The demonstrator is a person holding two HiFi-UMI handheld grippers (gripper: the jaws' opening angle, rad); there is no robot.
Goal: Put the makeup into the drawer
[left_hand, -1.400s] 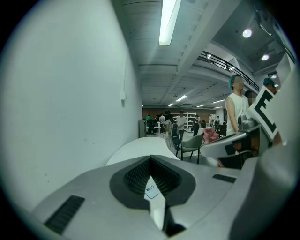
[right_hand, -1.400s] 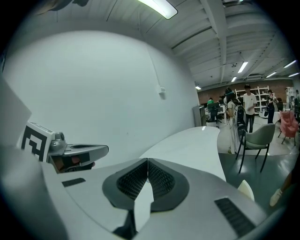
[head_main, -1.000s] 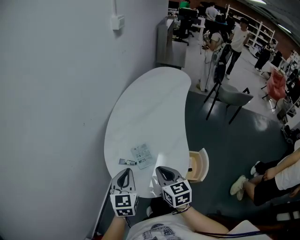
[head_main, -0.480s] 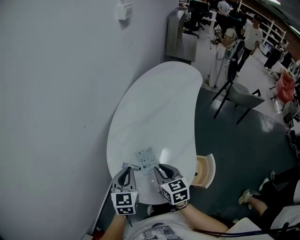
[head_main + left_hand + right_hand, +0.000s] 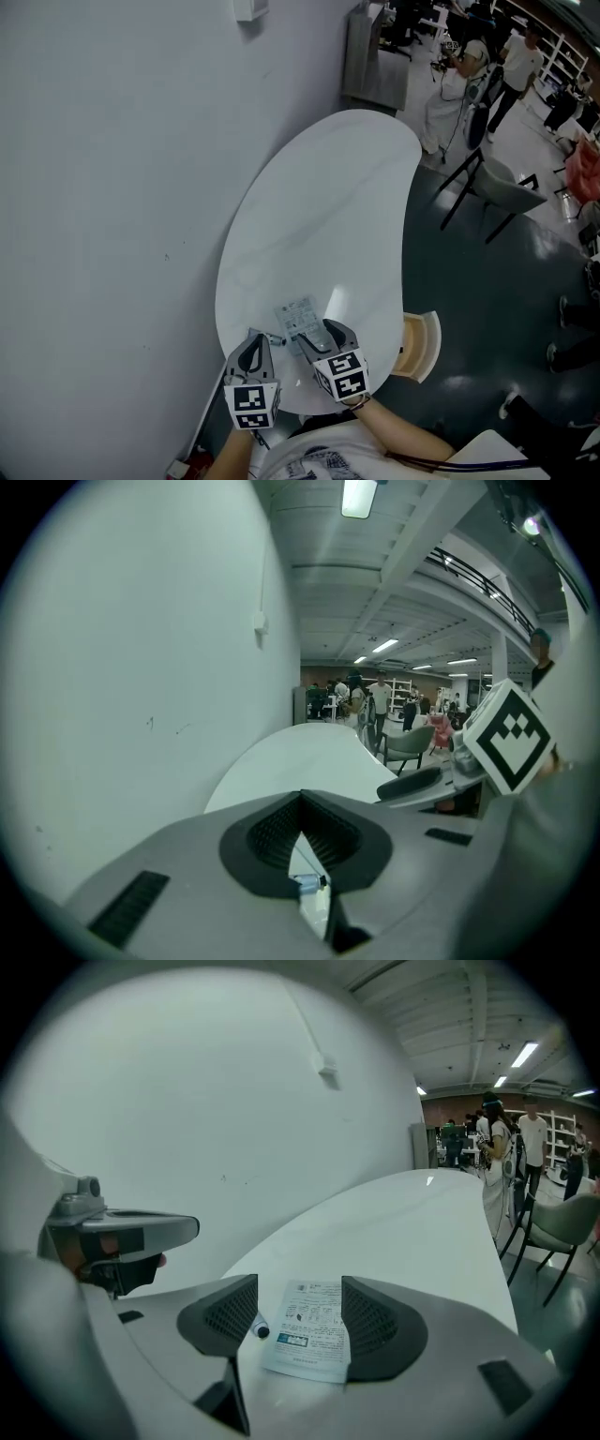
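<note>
Two items lie on near end of table (image 5: 319, 206): flat makeup sachet (image 5: 309, 1335), small tube (image 5: 260, 1329) just beside it. Right gripper (image 5: 298, 1290) jaws spread, just been opening; sachet between them, unpinched. Left gripper (image 5: 300, 797) jaws pressed together, empty. Drawer (image 5: 424, 345) open at table's right edge.

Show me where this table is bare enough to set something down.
Free: the whole far half of the table, between the wall and the edge by the chair, and a strip between the packet and the edge by the drawer. Crowded: the near end, where the packet and tube lie close together.
</note>
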